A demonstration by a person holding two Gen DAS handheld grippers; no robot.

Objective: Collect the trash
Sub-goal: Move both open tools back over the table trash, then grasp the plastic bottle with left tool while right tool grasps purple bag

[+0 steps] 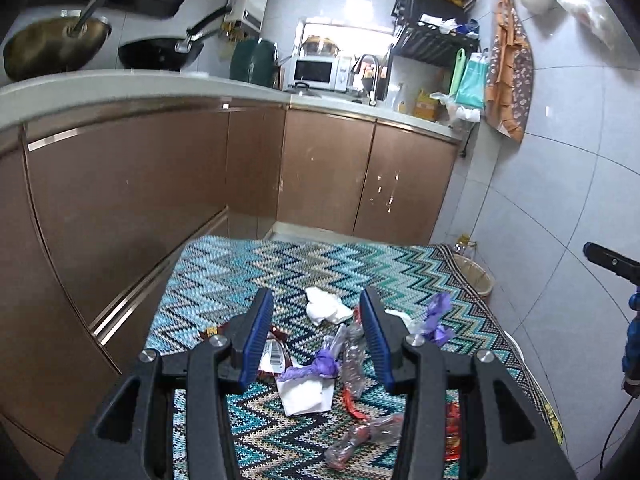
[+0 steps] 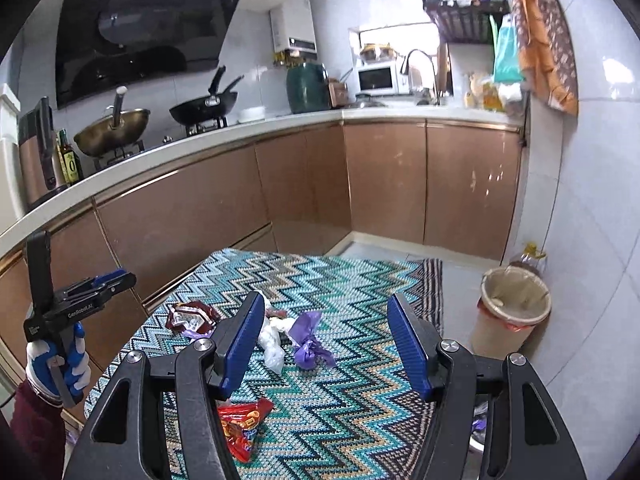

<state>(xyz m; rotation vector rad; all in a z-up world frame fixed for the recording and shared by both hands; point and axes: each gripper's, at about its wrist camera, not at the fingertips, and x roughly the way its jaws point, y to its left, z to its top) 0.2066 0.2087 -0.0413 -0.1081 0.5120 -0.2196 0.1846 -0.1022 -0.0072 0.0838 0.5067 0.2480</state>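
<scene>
Trash lies scattered on a zigzag-patterned mat [image 1: 248, 276]. In the left wrist view I see a white crumpled tissue [image 1: 325, 305], a purple plastic bag [image 1: 316, 366], a white paper piece [image 1: 306, 395], clear plastic wrap [image 1: 354, 356] and a dark red wrapper [image 1: 276, 350]. My left gripper [image 1: 316, 332] is open and empty above them. In the right wrist view my right gripper [image 2: 325, 334] is open and empty above a purple bag [image 2: 306, 346], a white plastic scrap [image 2: 272, 340] and a red snack packet [image 2: 244, 424]. A beige trash bin [image 2: 512, 312] stands on the floor at right.
Brown kitchen cabinets [image 2: 200, 216] under a white counter [image 2: 256, 124] run along the left and back. A tiled wall [image 2: 592, 208] closes the right side. A bottle [image 2: 532, 256] stands behind the bin. The left gripper [image 2: 114, 278] shows at the left edge of the right wrist view.
</scene>
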